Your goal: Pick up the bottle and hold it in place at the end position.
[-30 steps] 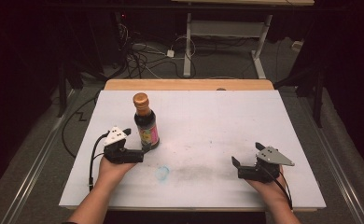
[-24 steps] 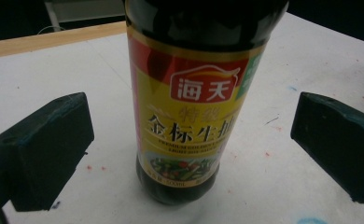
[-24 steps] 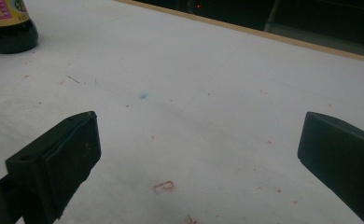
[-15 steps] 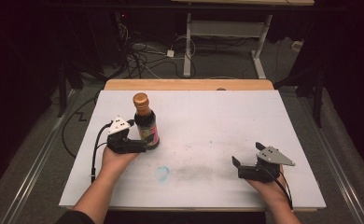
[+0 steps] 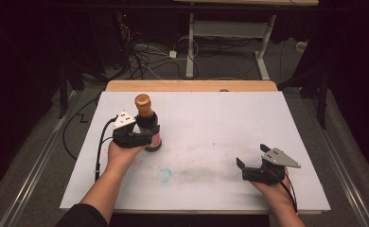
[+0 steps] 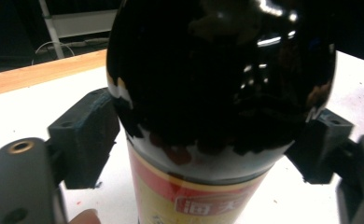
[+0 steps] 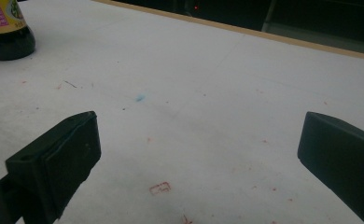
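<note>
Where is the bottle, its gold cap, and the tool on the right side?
bottle point(image 5: 149, 126), high view, on its dark shoulder.
gold cap point(image 5: 143, 100), high view, on the cap's top.
right tool point(image 5: 250, 165), high view, between its two open jaw tips.

one bottle point(image 5: 147, 123), two grippers, one table point(image 5: 230, 123)

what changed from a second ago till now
The left claw moved forward to the dark sauce bottle and its jaws have just been closing on the bottle's body; both pads now sit against its sides. The bottle is upright in the same spot on the white table. The right claw stayed open near the front edge.
</note>
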Motion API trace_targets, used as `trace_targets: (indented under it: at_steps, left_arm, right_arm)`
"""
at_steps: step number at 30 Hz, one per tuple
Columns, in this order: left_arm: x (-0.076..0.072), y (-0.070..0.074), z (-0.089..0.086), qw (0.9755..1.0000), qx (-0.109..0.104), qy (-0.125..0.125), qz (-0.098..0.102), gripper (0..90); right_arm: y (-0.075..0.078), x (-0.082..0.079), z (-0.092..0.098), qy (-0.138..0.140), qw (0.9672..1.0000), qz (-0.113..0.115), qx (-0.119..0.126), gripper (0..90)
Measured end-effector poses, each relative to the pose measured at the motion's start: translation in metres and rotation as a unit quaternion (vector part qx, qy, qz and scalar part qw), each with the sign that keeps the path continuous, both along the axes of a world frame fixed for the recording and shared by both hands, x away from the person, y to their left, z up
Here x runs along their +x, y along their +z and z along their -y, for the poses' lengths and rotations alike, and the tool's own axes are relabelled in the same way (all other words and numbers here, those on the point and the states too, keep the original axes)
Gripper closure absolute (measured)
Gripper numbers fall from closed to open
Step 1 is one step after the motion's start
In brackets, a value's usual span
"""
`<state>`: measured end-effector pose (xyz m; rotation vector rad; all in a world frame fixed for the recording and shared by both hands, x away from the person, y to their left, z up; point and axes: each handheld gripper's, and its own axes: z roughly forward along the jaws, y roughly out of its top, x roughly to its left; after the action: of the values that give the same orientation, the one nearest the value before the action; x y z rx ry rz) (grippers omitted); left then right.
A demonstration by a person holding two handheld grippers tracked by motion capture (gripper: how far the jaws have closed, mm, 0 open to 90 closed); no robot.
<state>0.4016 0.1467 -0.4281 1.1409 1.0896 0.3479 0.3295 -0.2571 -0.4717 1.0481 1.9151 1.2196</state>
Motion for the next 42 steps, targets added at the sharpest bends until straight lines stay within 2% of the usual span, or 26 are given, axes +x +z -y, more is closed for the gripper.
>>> trace_targets:
  at_steps: [2,13,14,18,24,30,42]
  left_arm:
    - [-0.001,0.0,0.002,1.0,0.005,-0.001,0.006,25.0]
    - [-0.001,0.002,0.009,0.9994,0.029,0.015,0.01,27.8]
    - [-0.001,0.004,0.012,0.9992,0.036,0.015,0.013,27.9]
    - [0.0,0.013,0.017,0.9997,0.017,0.007,0.016,27.8]
    - [0.007,0.023,0.033,0.9997,0.012,-0.003,0.021,27.7]
    - [0.015,0.022,0.05,0.9998,0.007,-0.016,0.012,27.7]
    - [0.031,0.02,0.086,0.9993,0.005,-0.036,0.007,27.5]
  right_arm:
    - [0.0,0.0,0.0,-0.002,1.0,-0.003,0.005,0.2]
    - [0.0,0.0,-0.001,0.0,1.0,-0.002,0.004,0.2]
    - [0.0,0.0,-0.001,-0.001,1.0,-0.002,0.004,0.2]
    - [0.001,0.0,0.0,-0.002,1.0,0.001,0.007,0.2]
    - [0.001,-0.001,0.001,-0.002,1.0,0.002,0.007,0.2]
    - [0.002,-0.001,0.003,-0.003,1.0,0.004,0.008,0.2]
    - [0.001,-0.001,0.003,-0.001,0.9999,0.003,0.01,0.2]
